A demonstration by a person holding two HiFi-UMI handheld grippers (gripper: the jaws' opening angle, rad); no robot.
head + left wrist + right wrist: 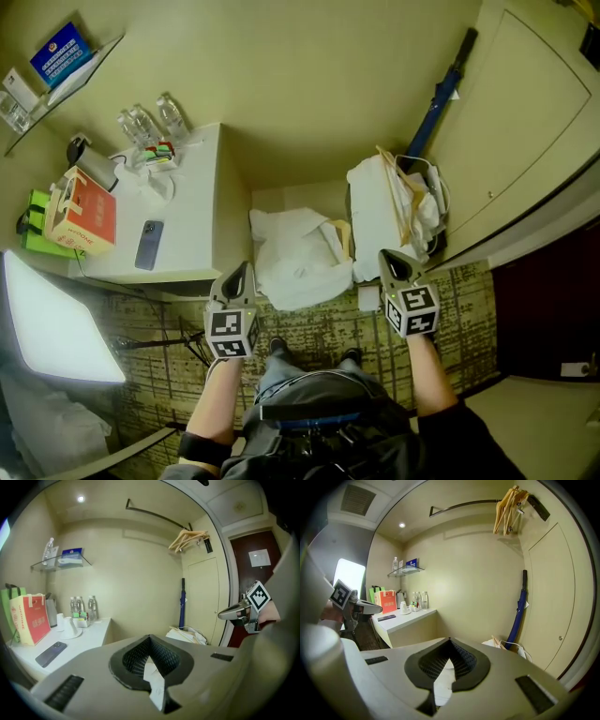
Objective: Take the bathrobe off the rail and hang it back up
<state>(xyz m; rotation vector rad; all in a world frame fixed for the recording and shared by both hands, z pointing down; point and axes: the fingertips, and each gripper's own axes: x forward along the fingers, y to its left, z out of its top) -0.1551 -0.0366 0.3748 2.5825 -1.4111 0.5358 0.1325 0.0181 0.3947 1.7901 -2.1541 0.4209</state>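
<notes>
Currently holding nothing: left gripper (244,269), right gripper (385,254) both closed, hovering near bathrobe (295,258) heaped on floor (469,300).

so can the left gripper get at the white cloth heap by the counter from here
Probably yes. The white cloth heap lies just ahead of the left gripper, slightly to its right, with nothing between them in the head view. Its jaws are shut and empty, so they would have to open first.

A ceiling spotlight (81,498) glows warmly; fisheye edges bend and darken.
</notes>
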